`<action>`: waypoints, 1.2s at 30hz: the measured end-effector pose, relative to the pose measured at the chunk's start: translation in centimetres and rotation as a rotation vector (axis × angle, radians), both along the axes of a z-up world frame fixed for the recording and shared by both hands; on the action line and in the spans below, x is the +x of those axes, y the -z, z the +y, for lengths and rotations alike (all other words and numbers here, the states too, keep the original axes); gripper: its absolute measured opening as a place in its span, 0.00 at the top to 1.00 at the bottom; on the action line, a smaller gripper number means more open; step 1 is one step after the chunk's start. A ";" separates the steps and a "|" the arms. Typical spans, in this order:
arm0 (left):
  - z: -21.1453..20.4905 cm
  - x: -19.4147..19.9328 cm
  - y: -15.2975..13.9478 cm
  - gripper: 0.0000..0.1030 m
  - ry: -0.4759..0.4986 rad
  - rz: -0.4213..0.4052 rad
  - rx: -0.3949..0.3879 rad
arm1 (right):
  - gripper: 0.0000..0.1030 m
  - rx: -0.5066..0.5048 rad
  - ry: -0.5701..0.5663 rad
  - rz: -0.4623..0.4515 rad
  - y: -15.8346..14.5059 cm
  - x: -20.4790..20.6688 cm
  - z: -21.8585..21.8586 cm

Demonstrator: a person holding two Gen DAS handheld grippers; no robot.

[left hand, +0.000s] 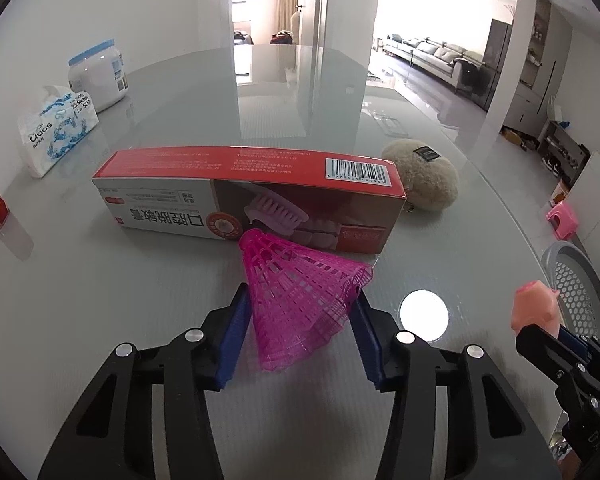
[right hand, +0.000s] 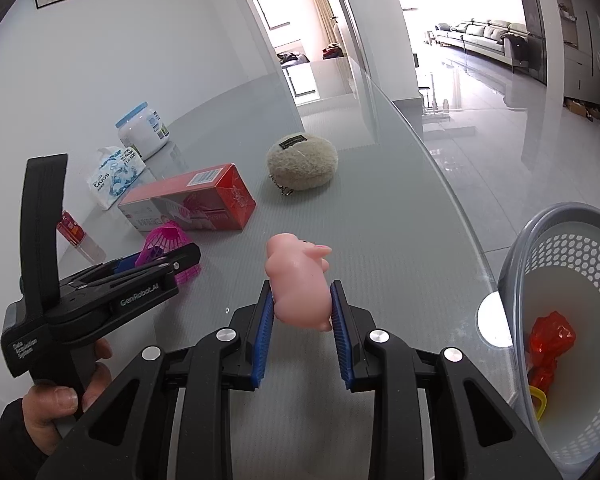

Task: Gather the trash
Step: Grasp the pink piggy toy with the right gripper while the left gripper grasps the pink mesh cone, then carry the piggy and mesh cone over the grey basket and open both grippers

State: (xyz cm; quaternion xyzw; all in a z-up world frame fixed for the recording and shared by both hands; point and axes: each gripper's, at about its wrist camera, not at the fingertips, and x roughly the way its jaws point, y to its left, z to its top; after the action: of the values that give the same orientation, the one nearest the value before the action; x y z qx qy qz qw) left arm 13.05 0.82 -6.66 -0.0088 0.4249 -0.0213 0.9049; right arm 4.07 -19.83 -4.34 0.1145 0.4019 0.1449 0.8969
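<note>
A bright pink plastic shuttlecock [left hand: 300, 296], its skirt an open lattice, lies on its side on the grey desk [left hand: 140, 280], with its rounded nose just beside the long red-and-white box [left hand: 248, 196] behind it. A small pink rubber pig [right hand: 298, 280] is held off the desk, snout pointing away and to the right. Past the desk's right edge stands a grey basket [right hand: 512, 280] with a white perforated wall; inside it lie a crumpled red wrapper [right hand: 550, 344] and a small yellow piece [right hand: 538, 398].
</note>
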 end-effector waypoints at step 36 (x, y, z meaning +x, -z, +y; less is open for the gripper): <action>-9.2 -10.6 -6.3 0.54 0.308 -0.185 -0.049 | 0.74 -0.073 0.232 -0.102 -4.1 -10.8 -6.8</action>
State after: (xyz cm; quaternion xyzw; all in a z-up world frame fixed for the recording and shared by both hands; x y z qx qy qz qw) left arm 2.44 -8.41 -0.34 0.0364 0.3354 -0.1705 0.9258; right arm -6.70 -26.64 -0.20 0.1200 0.3448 0.0310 0.9305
